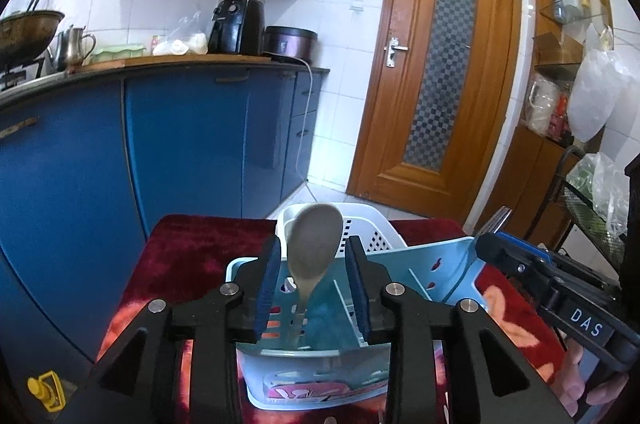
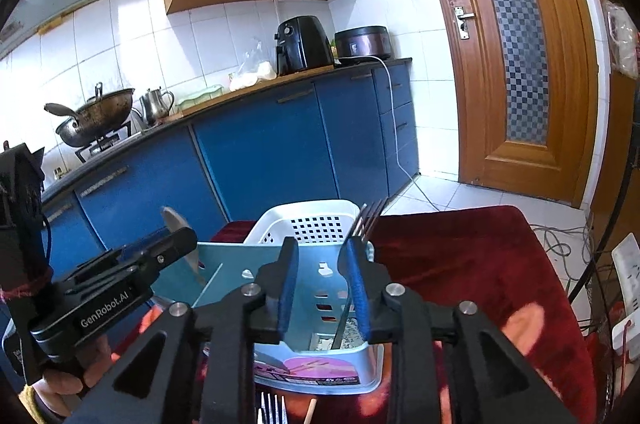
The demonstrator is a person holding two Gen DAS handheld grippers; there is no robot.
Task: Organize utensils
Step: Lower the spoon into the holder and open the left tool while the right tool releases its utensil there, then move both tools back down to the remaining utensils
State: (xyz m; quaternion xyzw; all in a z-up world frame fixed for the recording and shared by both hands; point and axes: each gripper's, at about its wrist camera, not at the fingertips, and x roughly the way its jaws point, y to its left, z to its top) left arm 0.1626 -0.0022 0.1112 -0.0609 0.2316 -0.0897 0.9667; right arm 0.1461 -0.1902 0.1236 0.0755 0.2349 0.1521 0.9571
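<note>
Blue kitchen cabinets back a red-clothed surface (image 2: 472, 264) carrying a light-blue caddy (image 1: 320, 368). Standing in it, handles down, are a spoon (image 1: 314, 244) between the parted left tongs (image 1: 314, 288) and a fork (image 2: 362, 244) beside the parted right tongs (image 2: 324, 288). Both utensils look light, stiff, slippery; grip mid-handle. Both tongs tilt slightly downward

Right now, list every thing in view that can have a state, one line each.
left gripper: open, pads clear of the spoon.
spoon: upright in the blue caddy, bowl up, blurred.
right gripper: open; whether a pad touches the fork is unclear.
fork: upright in the caddy, tines up.
blue caddy: on the red cloth, holding both.
white basket: behind it, contents hidden.
door: shut.
</note>
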